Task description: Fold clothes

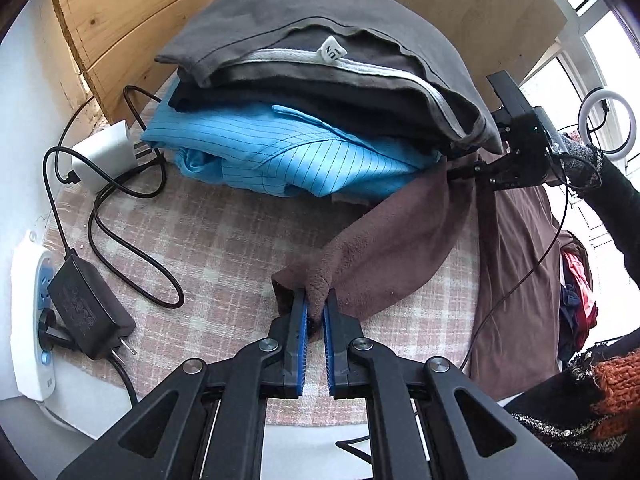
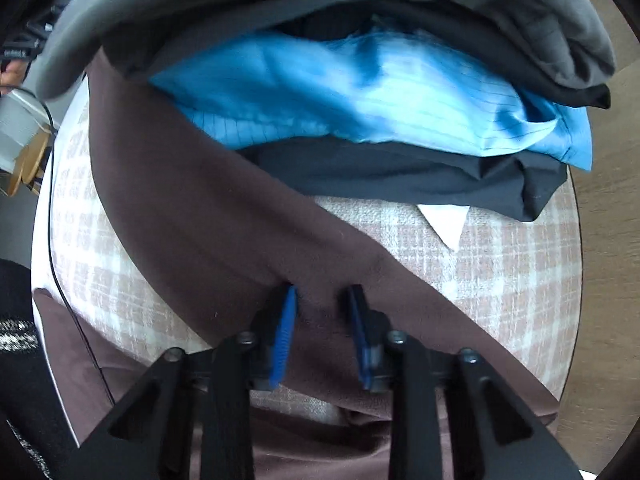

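- Brown garment (image 1: 384, 240) drapes across the checked cloth (image 1: 192, 248), at 5 o'clock from the folded pile (image 1: 312, 120).
- Left gripper (image 1: 316, 316) is clamped on its fuzzy edge.
- Right gripper (image 2: 324, 320) straddles it, jaws apart, grip seemingly not closed.
- Mid-fold, I judge; next calls for both grips firm.

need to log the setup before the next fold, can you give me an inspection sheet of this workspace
surface: round table under a pink and cream checked cloth.
job's things: brown fleece garment spread loose, draped over the table edge; folded stack behind it with a grey printed top, black layers and a blue pinstriped shirt.
clutter: white power strip, black plug-in adapter, white charger block.
grippers: left gripper shut on a fleece fold; right gripper open, straddling the brown cloth.
cables: black cable looping over the cloth; thin wire by the garment.
surroundings: wooden boards, ring light, windows.
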